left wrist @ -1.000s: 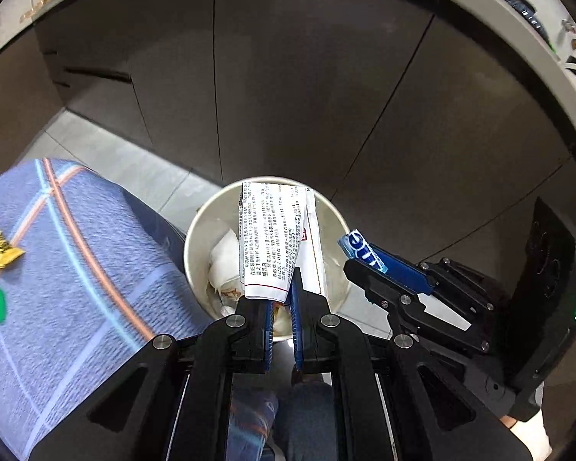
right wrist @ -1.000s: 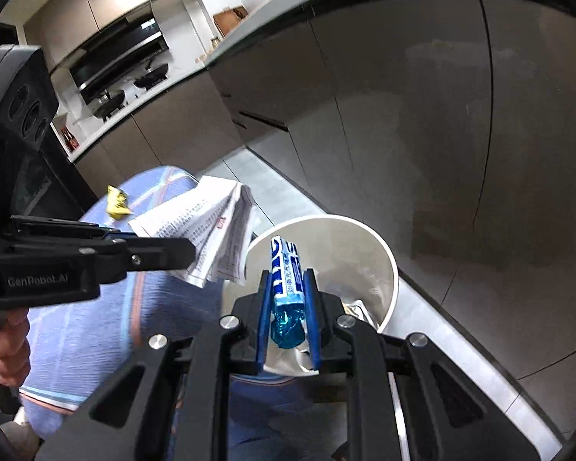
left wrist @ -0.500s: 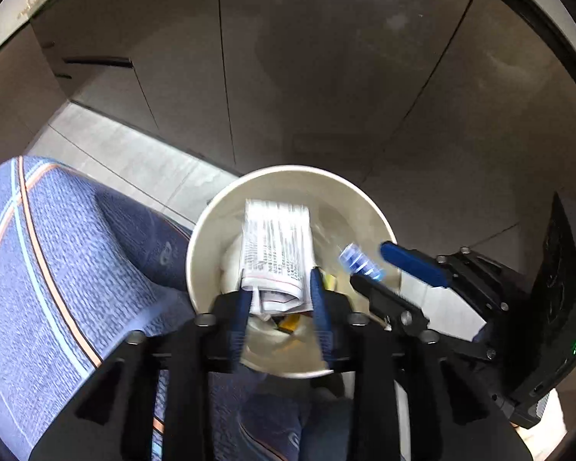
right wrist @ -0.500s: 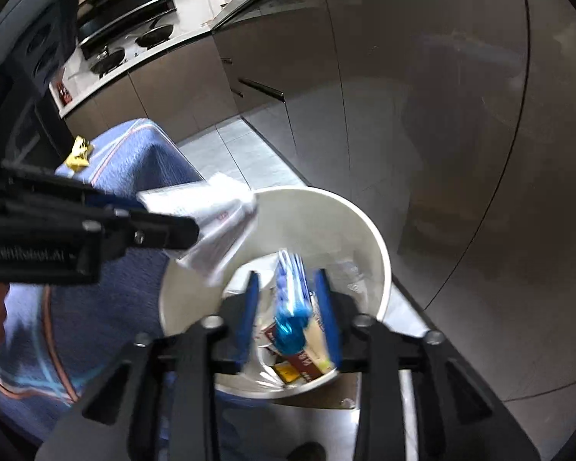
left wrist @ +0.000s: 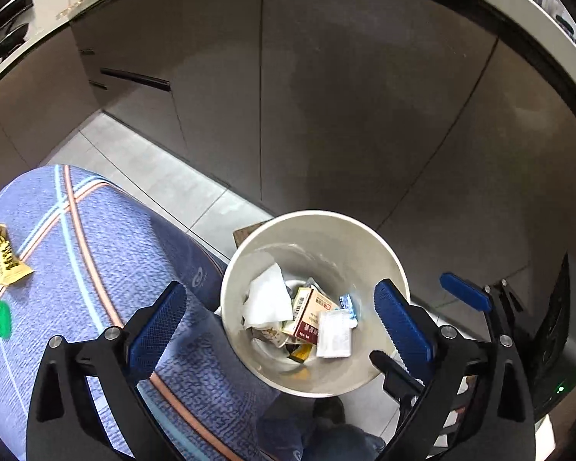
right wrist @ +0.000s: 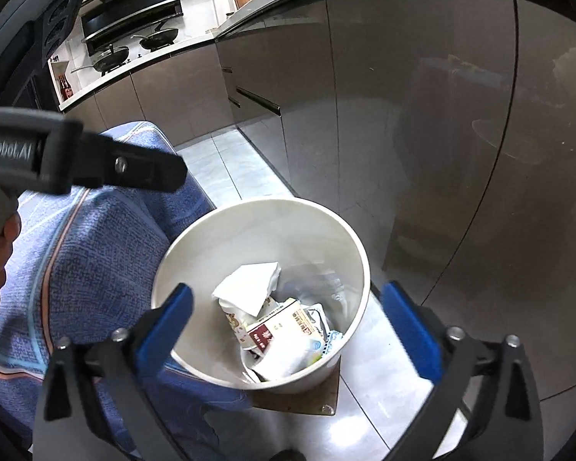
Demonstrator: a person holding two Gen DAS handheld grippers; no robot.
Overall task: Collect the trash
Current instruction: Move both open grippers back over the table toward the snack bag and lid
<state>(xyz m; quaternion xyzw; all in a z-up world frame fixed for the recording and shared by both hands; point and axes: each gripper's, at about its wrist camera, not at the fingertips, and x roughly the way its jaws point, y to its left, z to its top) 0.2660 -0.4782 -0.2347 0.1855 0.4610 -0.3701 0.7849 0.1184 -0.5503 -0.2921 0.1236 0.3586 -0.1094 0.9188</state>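
left gripper (left wrist: 278,324): black frame | blue textured fingers (left wrist: 155,324) | silver screws

Glossy grey-brown cabinets (right wrist: 422,115) ran under a pale countertop (left wrist: 480,11). Light grey floor tiles (left wrist: 153,176) lay below. A blue striped cloth (left wrist: 76,269) covered a table. Farther off, pans (right wrist: 134,44) sat on a stove.

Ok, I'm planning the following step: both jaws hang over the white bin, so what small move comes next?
Probably swing the left gripper toward the yellow wrapper on the blue cloth: both jaws are opening with nothing between them, and that wrapper lies outside the white round bin.
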